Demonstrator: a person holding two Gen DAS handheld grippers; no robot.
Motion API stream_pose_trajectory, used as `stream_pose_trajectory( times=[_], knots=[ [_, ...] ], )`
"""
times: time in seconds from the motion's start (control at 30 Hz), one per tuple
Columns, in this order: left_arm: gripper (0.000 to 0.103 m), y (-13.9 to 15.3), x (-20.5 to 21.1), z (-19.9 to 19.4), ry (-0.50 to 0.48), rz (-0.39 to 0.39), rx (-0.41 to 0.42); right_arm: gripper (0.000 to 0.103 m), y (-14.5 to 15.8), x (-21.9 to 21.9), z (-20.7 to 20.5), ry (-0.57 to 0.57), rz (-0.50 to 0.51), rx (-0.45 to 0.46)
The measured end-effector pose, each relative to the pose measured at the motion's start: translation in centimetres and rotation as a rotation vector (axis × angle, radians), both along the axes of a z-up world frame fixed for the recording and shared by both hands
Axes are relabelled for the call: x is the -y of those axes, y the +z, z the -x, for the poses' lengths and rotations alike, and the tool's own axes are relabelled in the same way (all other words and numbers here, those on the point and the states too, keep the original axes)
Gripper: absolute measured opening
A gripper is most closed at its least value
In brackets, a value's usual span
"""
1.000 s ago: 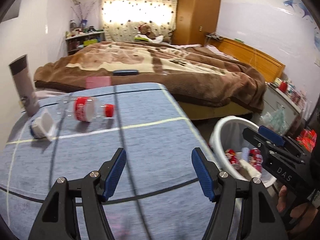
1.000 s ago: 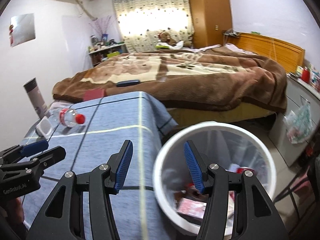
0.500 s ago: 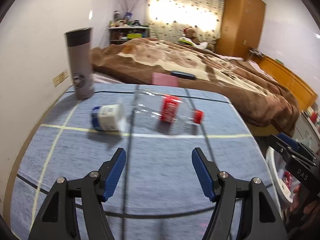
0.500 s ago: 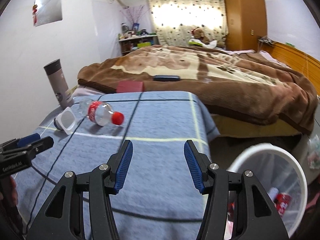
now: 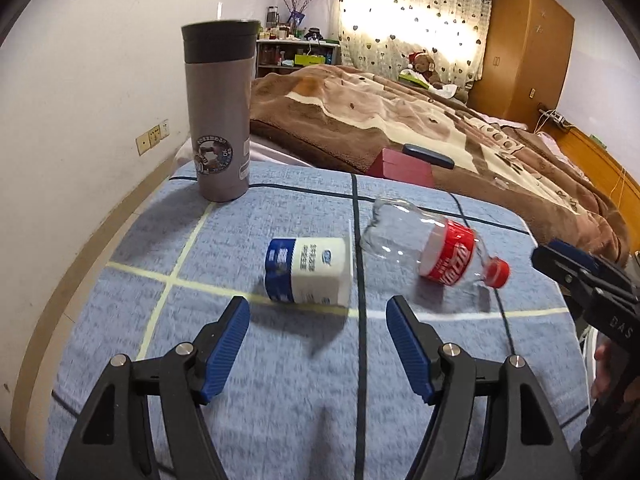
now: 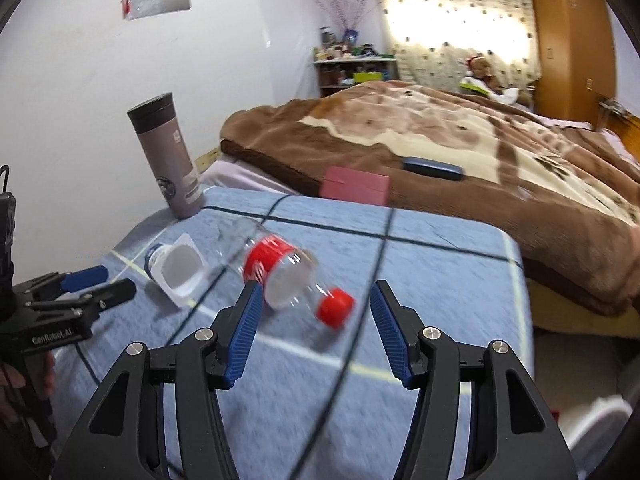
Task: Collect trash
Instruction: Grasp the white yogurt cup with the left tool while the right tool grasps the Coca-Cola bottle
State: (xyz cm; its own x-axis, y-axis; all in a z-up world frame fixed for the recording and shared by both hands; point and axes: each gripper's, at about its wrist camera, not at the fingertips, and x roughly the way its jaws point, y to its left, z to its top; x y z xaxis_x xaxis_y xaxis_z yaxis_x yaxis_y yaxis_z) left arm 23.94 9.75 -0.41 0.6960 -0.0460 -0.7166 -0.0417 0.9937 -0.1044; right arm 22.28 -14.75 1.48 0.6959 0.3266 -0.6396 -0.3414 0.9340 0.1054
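The left tongs (image 5: 318, 320) are hanging open over the blue-clothed surface (image 5: 248, 380), nothing between the blue pads, and the jaws have just been widening. Just ahead of them, at about twelve o'clock, a white and blue cup (image 5: 310, 272) is lying on its side. At two o'clock from those tongs a clear plastic bottle (image 5: 432, 246) with a red label and red cap is also lying on the cloth, just beside the cup. The right tongs (image 6: 316, 320) are standing open too, their jaws having just been spreading, with the bottle's capped end (image 6: 335, 307) showing between the pads and no pad pressing on it. A grey tumbler (image 5: 220, 120) is standing upright at ten o'clock, near the far edge.
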Motion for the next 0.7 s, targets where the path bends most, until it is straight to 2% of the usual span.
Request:
stream_pose_trajectory(
  times=[0.17,0.53,0.7],
  knots=[
    [0.073,-0.8,-0.1,-1.9,-0.022,0.011,-0.038,0.059,-0.6,-1.9,-2.4,0.086,0.022,-0.033],
    [0.073,-2.2,-1.2,-4.4,0.005,-0.087,-0.075,0.060,-1.9,-3.6,-5.4,0.218,0.008,-0.129],
    [0.073,-2.8,-2.1,-4.8,0.022,-0.102,-0.094,0.069,-2.5,-5.2,-5.4,0.273,0.088,-0.146]
  ],
)
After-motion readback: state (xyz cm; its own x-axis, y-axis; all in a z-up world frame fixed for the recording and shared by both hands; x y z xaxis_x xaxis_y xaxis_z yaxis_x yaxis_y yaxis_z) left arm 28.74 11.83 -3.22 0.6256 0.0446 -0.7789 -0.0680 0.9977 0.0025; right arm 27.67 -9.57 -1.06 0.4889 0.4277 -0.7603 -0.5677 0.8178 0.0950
